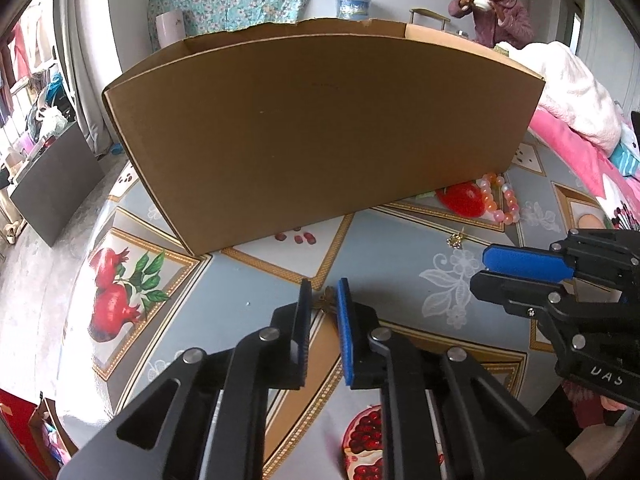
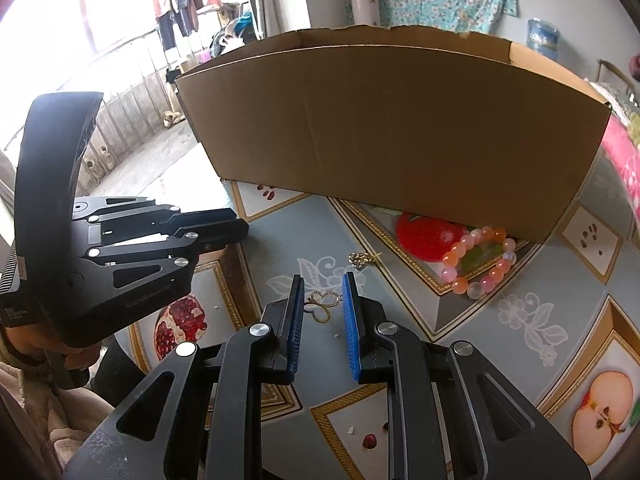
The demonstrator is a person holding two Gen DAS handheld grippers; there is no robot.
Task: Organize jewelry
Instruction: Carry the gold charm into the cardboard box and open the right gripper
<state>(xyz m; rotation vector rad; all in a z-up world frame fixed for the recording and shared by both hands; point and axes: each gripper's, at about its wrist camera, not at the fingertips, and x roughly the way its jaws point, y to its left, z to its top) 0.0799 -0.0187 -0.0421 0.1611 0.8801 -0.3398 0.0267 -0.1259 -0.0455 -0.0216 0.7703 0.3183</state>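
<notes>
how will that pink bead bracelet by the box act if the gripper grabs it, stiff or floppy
The bracelet is round beads in a loop, so it will probably sag from whichever bead is pinched. The beads look glossy, so they may slip between the right gripper's flat pads. It lies against the cardboard box, so a push would likely slide it along the tablecloth.

I see a bracelet [image 2: 480, 262] of round pink, orange and milky-white beads lying flat in a closed loop on the fruit-printed tablecloth [image 2: 540, 312], its far edge just beside the base of the open cardboard box [image 2: 380, 120]. To its left, a small gold trinket [image 2: 362, 260] with a sparkly cluster lies apart from it on the cloth. Nearer to me, a gold openwork piece [image 2: 320, 306] with looped, clover-like outlines lies flat. I cannot tell what lies inside the box, whose top edge is ragged.
</notes>
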